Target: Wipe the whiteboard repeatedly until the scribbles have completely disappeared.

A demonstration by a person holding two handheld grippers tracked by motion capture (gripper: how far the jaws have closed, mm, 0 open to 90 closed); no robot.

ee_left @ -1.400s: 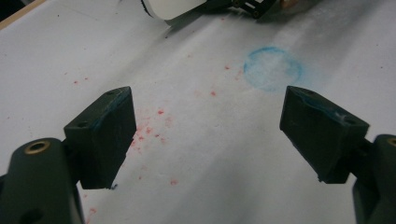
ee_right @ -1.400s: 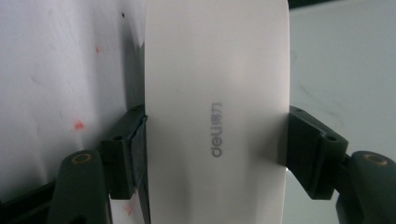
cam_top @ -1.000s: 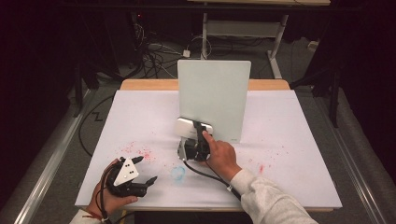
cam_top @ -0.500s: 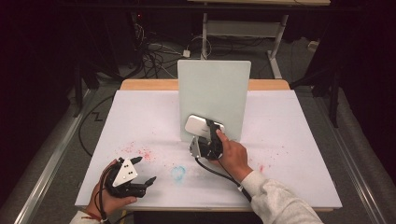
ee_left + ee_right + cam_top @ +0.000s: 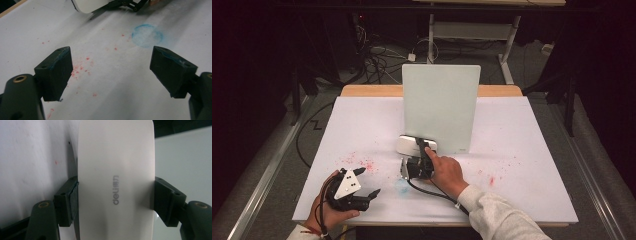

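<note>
White paper covers the one worktop [image 5: 522, 150]. Left tongs [image 5: 112, 72] gape, holding nothing, near a blue ring [image 5: 147, 35]. Right tongs [image 5: 115, 197] clamp one white eraser [image 5: 115, 170] against the single upright board [image 5: 441, 100], mid-worktop.

Laboratory or recording studio setting. A wooden table [image 5: 362, 90] covered with a stained white sheet [image 5: 522, 150] stands on grey carpet, surrounded by dark curtained walls; loose cables [image 5: 379, 55] trail across the floor beside a metal-framed stand [image 5: 507, 47], with a white upright board [image 5: 439, 107] on the table.
</note>
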